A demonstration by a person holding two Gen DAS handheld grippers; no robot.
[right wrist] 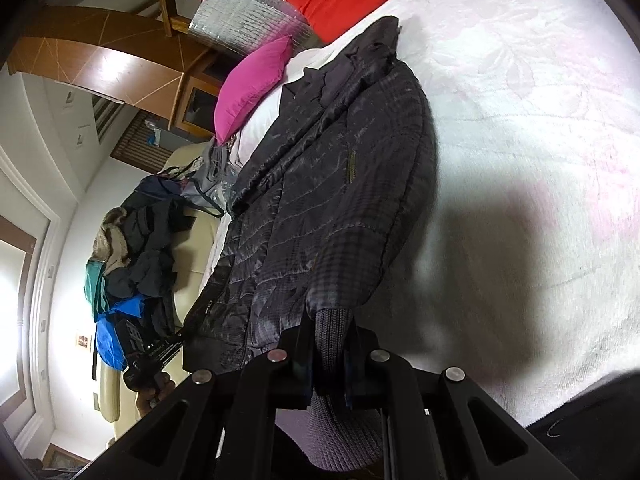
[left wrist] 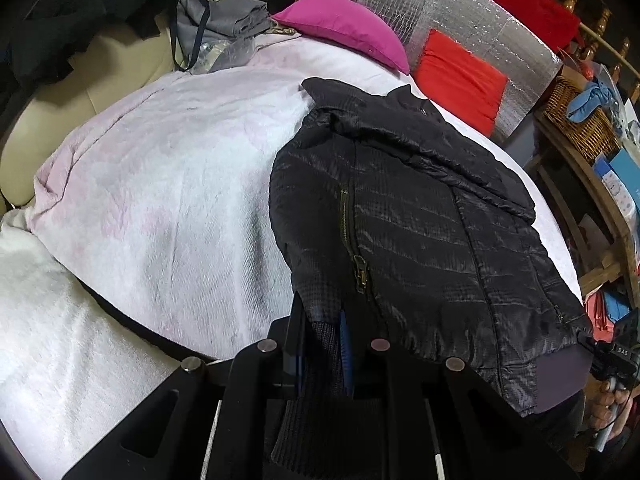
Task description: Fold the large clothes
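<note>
While the left wrist view looks down over the bed [left wrist: 168, 184], the left gripper [left wrist: 324, 344] is pinching the knitted hem [left wrist: 320, 364] of a black padded jacket [left wrist: 420, 208], its jaws nearly pressed together on the ribbed cloth. The jacket lies on the white blanket toward the bed's right side, collar away from the camera near a pink pillow [left wrist: 344, 28] and a red cushion [left wrist: 456, 76], with the zip [left wrist: 360, 264] running up its front. The shiny padded shell looks slippery and bulky, so the likeliest trouble here is the thin pinch sliding off the knit if the weight of the jacket drags on it during a lift. At the frame's right edge the other hand-held tool shows just beside the jacket's lower corner.

Seen from the right wrist, the right gripper [right wrist: 332, 344] is also clamped tight on a ribbed knit band [right wrist: 332, 332] at the jacket's [right wrist: 320, 200] near end; whether this is a cuff or the hem I cannot tell. The jacket stretches away toward the pink pillow [right wrist: 252, 88], beside a heap of other clothes [right wrist: 140, 248] on a cream chair. If the two hands pull unevenly, the fold would likely come out skewed, and the puffy filling may spring the fold open. A sleeve could also bunch under the body and leave a lump, or a careless sweep could drag the jacket off the bed's edge.
</note>
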